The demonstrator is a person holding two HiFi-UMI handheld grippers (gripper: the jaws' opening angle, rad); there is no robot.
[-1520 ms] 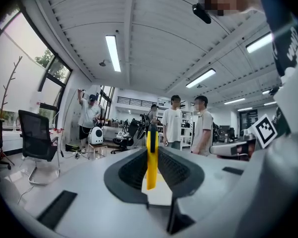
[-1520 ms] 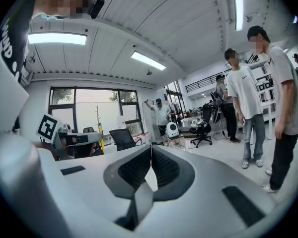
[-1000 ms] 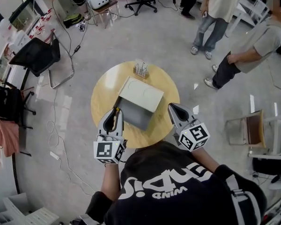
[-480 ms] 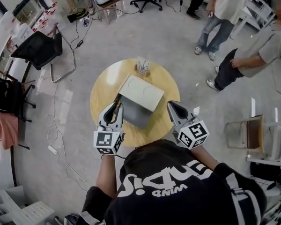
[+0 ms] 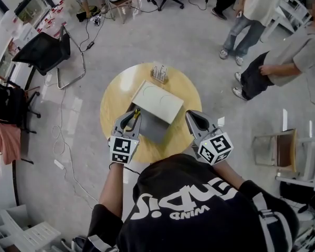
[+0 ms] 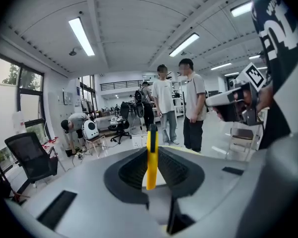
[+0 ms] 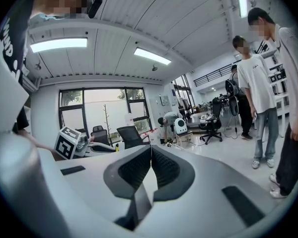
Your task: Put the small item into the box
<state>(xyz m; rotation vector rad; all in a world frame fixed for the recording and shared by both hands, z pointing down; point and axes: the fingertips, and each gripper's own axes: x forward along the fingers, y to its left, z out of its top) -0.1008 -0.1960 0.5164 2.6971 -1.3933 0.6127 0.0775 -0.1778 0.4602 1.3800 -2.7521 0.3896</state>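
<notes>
My left gripper (image 5: 133, 118) is clamped on a thin yellow item (image 6: 151, 158) at the left edge of the box (image 5: 158, 103) mid-frame on the round table (image 5: 114, 100), and my right gripper (image 5: 192, 116), jaws together and empty, sits just right of the box.

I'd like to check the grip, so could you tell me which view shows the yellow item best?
The left gripper view: the yellow item fills the middle, clamped between the jaws of the left gripper. The head view shows only a yellow sliver of it; the right gripper view shows at most a speck.
</notes>
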